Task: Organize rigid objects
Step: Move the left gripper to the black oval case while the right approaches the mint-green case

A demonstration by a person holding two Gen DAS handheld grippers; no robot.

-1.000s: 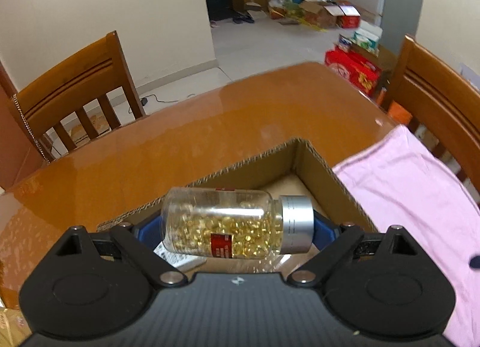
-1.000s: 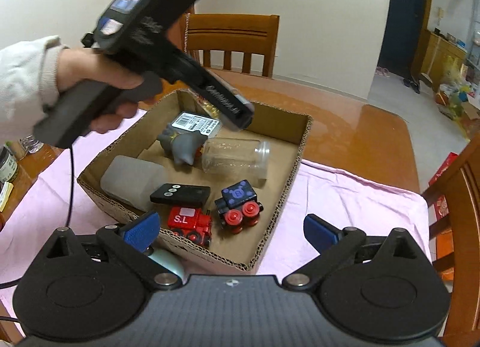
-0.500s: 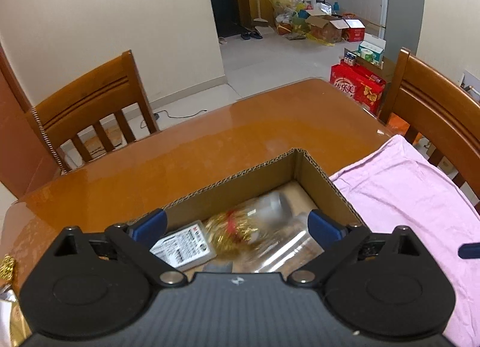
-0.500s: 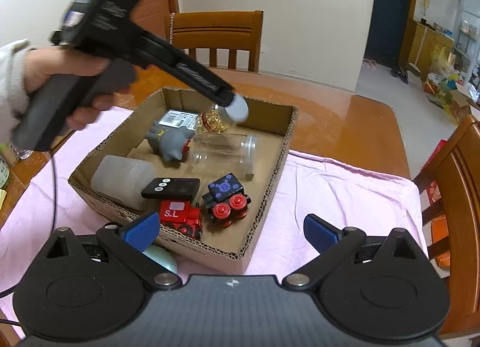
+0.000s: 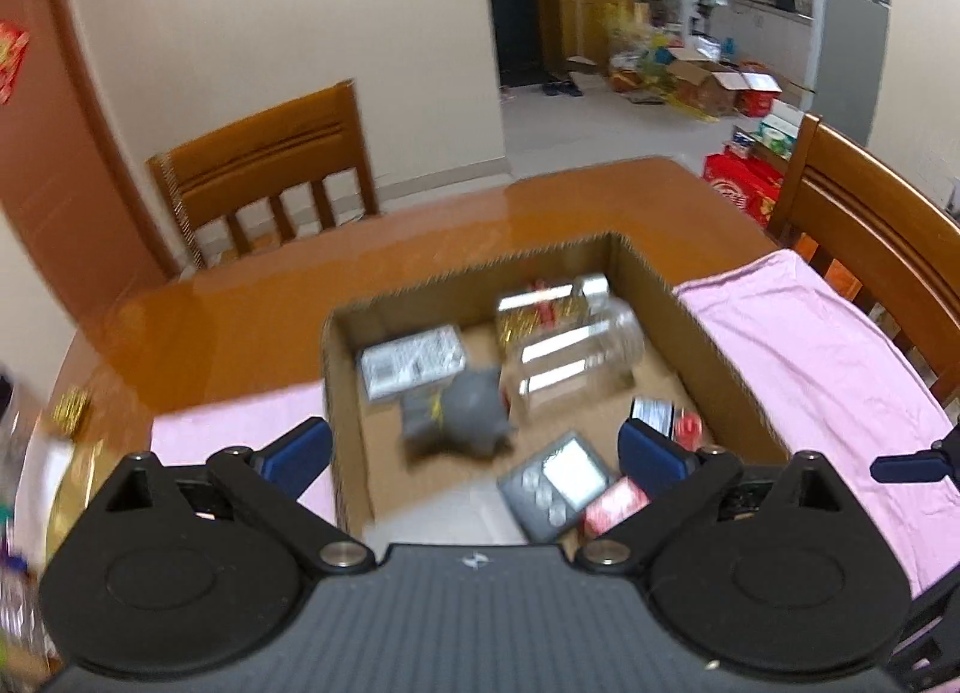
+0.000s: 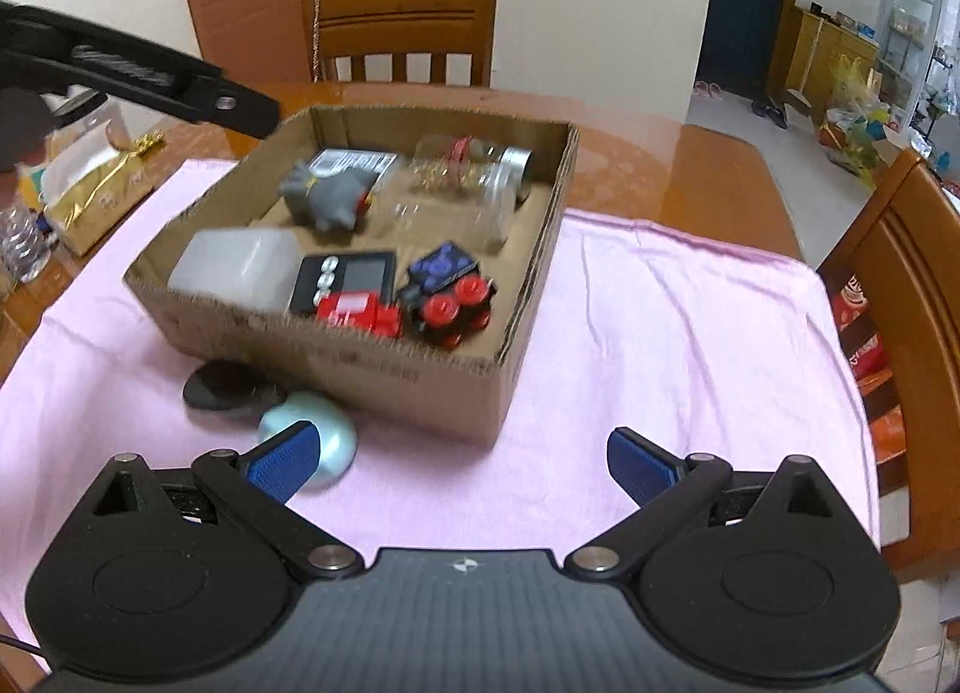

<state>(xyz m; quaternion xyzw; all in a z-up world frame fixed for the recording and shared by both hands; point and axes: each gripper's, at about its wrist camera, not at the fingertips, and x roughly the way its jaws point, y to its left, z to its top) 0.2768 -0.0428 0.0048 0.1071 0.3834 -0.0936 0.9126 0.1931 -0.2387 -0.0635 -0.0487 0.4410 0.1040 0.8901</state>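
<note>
Opening wide, the left gripper (image 5: pixel 474 447) has nothing between its jaws and hangs over the near end of one cardboard box (image 6: pixel 528 297). Right gripper (image 6: pixel 459 459) jaws stand apart, empty, above the pink cloth (image 6: pixel 690 333) on the counter (image 6: pixel 714 171). Counted inside the box: two clear jars, one with gold capsules and a silver lid (image 6: pixel 480 162), one empty (image 6: pixel 456 210); two toy trains (image 6: pixel 447 303); one grey toy animal (image 6: pixel 327 201); one black timer (image 6: pixel 345 279); one white block (image 6: pixel 237 267); one labelled packet (image 6: pixel 354 162). Outside, touching the box's near wall: one black disc (image 6: pixel 222 387), one pale blue round thing (image 6: pixel 318 429). Two wooden chairs (image 5: pixel 270 165) stand at the counter.
</note>
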